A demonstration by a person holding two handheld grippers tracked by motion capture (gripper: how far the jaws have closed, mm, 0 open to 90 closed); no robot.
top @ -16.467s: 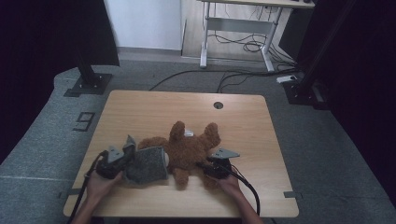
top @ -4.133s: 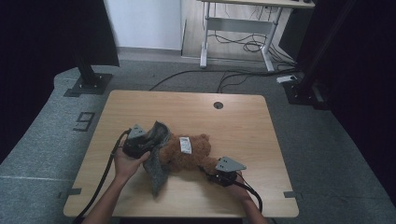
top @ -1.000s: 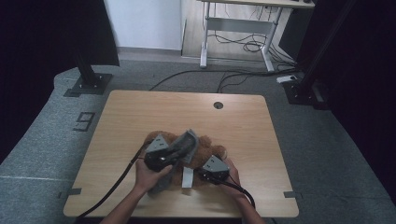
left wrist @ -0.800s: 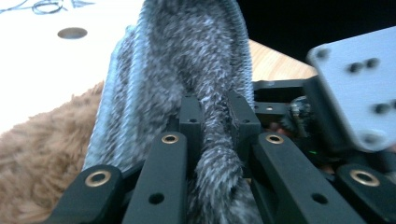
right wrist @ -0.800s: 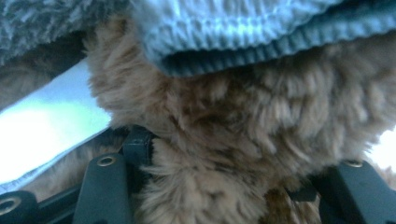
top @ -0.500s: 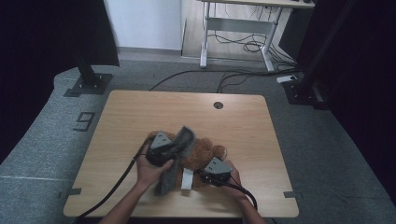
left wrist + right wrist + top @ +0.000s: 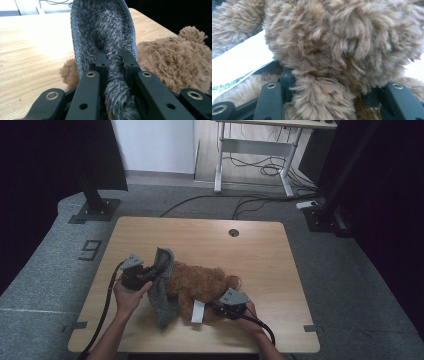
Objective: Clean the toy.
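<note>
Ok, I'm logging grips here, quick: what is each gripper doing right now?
Left gripper: closed on the grey fleece cloth.
Right gripper: closed on the brown teddy bear, fur bunched between its jaws.

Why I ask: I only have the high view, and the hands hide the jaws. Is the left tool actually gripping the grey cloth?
Observer: Yes. In the left gripper view the left tool is shut on a bunched fold of the grey cloth, with its fleecy side facing the camera.
Operator: And the right tool?
Observer: In the right gripper view the right tool has a brown tuft of the teddy bear pressed between its jaws.
Operator: Is the white tag caught too?
Observer: It doesn't look so. The white tag lies off to the left side of that view, beside the jaw there rather than between the two.
</note>
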